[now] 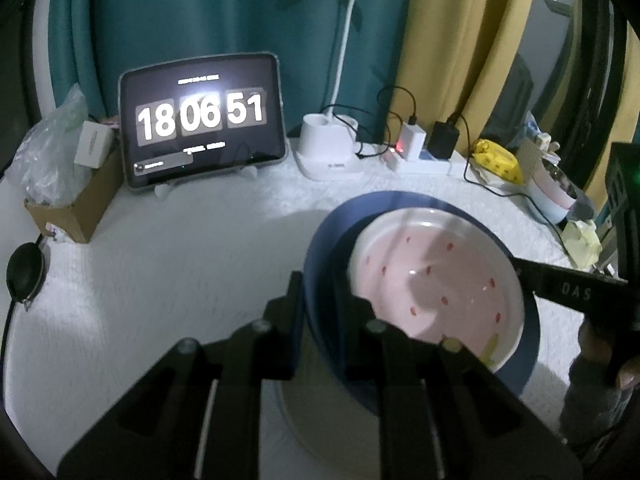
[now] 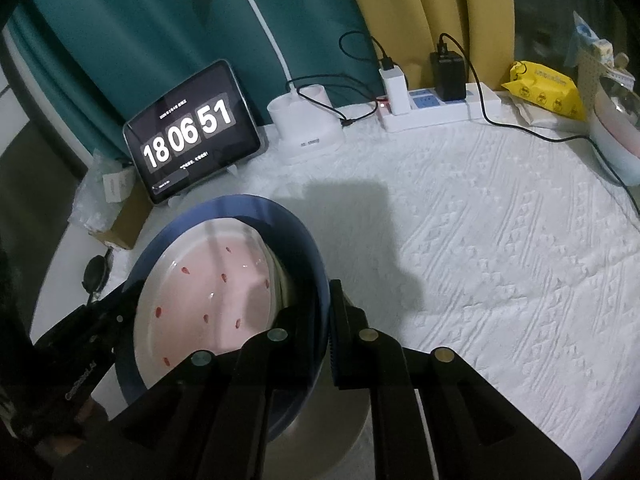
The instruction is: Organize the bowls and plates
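Note:
A pink bowl with red specks and a white rim (image 1: 436, 280) sits inside a dark blue bowl (image 1: 320, 248), and both rest on a pale plate (image 1: 316, 412). My left gripper (image 1: 320, 308) is shut on the blue bowl's left rim, one finger inside and one outside. In the right wrist view my right gripper (image 2: 326, 320) is shut on the blue bowl's (image 2: 256, 208) right rim, with the pink bowl (image 2: 208, 292) inside it. The right gripper's finger shows in the left wrist view (image 1: 568, 288). The pale plate (image 2: 332, 420) lies under the blue bowl.
A tablet clock (image 2: 192, 132), a white lamp base (image 2: 304, 128), a power strip with chargers (image 2: 440, 104) and a yellow packet (image 2: 544, 92) line the back of the white cloth. A cardboard box (image 1: 76, 200) and a black round object (image 1: 26, 272) are on the left.

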`<state>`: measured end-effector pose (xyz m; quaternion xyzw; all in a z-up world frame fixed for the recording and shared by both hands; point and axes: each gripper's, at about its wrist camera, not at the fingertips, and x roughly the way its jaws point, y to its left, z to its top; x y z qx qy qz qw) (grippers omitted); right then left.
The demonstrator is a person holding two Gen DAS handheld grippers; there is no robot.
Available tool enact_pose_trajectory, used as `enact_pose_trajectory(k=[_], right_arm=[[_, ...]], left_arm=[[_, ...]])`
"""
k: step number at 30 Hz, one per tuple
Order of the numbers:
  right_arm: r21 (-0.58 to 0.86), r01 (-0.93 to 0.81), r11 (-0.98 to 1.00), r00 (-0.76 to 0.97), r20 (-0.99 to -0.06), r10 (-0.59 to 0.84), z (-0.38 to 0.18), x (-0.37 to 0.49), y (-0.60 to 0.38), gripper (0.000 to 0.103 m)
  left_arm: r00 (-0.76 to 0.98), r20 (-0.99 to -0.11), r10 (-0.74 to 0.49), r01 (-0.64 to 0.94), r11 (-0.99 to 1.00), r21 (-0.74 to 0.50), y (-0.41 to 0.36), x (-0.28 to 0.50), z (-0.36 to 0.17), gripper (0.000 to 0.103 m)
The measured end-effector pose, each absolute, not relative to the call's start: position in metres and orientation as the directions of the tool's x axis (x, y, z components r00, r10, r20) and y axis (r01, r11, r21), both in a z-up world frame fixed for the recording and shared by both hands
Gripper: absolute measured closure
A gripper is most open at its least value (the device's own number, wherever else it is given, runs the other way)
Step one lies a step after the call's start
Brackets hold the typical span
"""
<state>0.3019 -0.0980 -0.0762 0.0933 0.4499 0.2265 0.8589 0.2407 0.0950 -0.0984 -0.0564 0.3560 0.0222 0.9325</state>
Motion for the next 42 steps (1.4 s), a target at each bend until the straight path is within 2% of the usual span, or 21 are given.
enact_pose_trajectory(k=[11,22,30,34,36,42], right_arm=[[0.304,-0.320,0.897,0.505,-0.746,0.433,-0.074,0.304,-0.090,0.093],[0.288,-0.314,0.905,0.504,-0.757,0.416,-0.074,0.305,-0.092,0.091],[0.245,-0.293,0.924,0.541,-0.754,0.372,-0.074,0.298,-0.099,0.068],[0.233,-0.285,0.930,0.560,-0.747,0.359,-0.071,0.292,-0.104,0.063],[0.230,-0.290,0.929,0.572,-0.737,0.361,-0.069,0.289,-0.106,0.059],[0.229,-0.294,0.928,0.589,-0.722,0.364,-0.061,0.276,-0.111,0.056]], left_arm=[[0.698,-0.716,0.016,-0.101,0.992,-0.076,0.097,0.248,-0.103,0.089],[0.709,-0.704,0.044,-0.108,0.993,-0.047,0.089,0.237,-0.103,0.086],[0.711,-0.701,0.053,-0.117,0.992,-0.044,0.088,0.232,-0.103,0.084],[0.715,-0.696,0.070,-0.127,0.991,-0.031,0.084,0.225,-0.100,0.082],[0.719,-0.690,0.075,-0.136,0.990,-0.033,0.083,0.221,-0.098,0.080],[0.737,-0.670,0.085,-0.158,0.986,-0.048,0.084,0.208,-0.091,0.055]])
